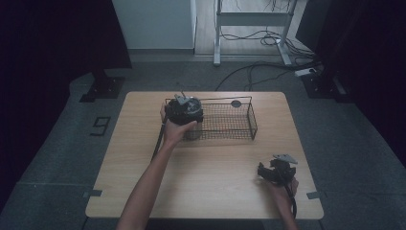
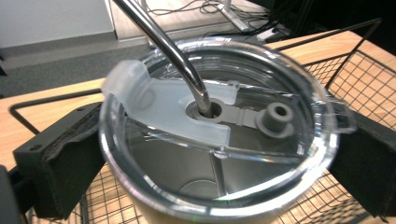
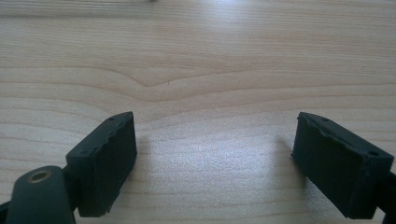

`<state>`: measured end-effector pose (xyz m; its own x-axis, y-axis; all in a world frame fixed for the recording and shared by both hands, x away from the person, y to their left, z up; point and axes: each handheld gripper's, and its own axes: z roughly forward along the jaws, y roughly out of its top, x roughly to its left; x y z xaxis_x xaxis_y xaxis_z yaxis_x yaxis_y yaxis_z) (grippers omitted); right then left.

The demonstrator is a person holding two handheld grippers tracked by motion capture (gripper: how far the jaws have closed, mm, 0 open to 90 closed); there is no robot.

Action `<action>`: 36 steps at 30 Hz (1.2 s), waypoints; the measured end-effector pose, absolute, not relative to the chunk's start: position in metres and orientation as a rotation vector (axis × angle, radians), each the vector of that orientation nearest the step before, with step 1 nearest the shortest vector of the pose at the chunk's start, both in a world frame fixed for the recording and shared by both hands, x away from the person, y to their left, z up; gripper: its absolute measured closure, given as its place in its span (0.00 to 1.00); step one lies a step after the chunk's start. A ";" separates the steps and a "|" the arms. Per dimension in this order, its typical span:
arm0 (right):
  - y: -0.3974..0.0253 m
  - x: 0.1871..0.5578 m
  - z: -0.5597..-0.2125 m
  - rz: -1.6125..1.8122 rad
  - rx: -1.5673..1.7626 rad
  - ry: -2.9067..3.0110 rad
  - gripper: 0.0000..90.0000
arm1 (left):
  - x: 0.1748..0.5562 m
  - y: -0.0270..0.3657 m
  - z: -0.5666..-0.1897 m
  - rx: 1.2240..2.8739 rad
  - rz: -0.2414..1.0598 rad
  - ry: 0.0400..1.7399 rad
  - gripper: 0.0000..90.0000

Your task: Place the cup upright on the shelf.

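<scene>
Left gripper (image 2: pixel 219 154) is clamped on a tumbler (image 2: pixel 219 186), one black jaw pressed on each side of it just under the rim. In the left gripper view the tumbler has a clear lid (image 2: pixel 280 74) with a translucent slider and a grey plug on a tether; a bent metal straw (image 2: pixel 173 51) goes through the lid's centre hole, its top cut off by the frame. Tumbler body is mostly out of frame at the bottom, only a pale strip of wall visible. Inside is dim; contents can't be made out.

From the high view, the left gripper (image 1: pixel 184 111) sits at the left end of the black wire basket (image 1: pixel 251 120) on the far half of the wooden table (image 1: pixel 210 167). The gripper and hand hide the tumbler there, so whether it stands on the basket floor or hangs above it can't be told. A small dark round thing (image 1: pixel 236 103) lies by the basket's far rim; too small to identify.

Right gripper (image 1: pixel 276 171) is near the table's front right corner, well apart from the basket. In the right gripper view its jaws stand wide apart with bare wood between them, nothing held.
</scene>
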<state>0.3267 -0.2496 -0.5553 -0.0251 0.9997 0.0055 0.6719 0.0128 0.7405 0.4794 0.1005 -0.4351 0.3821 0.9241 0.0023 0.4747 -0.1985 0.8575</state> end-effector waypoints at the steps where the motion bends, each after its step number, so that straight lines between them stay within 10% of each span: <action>1: -0.250 0.327 -0.555 0.782 1.713 1.752 0.15 | 0.477 0.101 -0.432 1.818 0.696 1.207 0.00; 36: -0.249 0.327 -0.555 0.780 1.714 1.752 0.15 | 0.400 0.127 -0.418 1.850 0.662 1.058 0.00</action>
